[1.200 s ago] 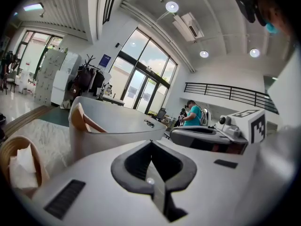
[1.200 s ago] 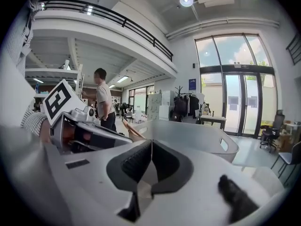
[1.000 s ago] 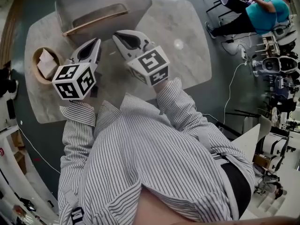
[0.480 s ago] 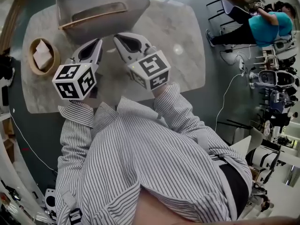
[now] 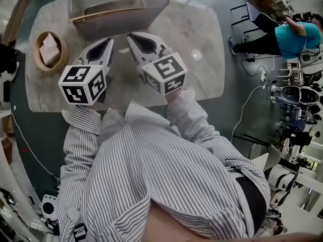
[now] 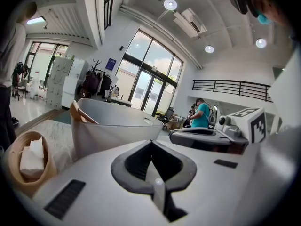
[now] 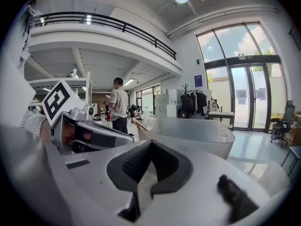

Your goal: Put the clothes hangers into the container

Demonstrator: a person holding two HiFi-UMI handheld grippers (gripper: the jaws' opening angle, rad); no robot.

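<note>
A grey container stands at the far side of the marble table. A wooden clothes hanger lies along its near rim, and one end pokes above the wall. Both grippers hover side by side just short of the container and point at it. My left gripper has its jaws shut with nothing between them. To its right, my right gripper is also shut and empty. The container's inside is hidden from all views.
A round wooden bowl with a white folded napkin sits on the table left of the grippers. Chairs, cables and equipment crowd the floor at the right, where a person in a teal top is bent over.
The head camera has shifted, so the table, bowl and container sit a little higher in the picture. Both grippers have shifted only slightly and stay shut and empty.
</note>
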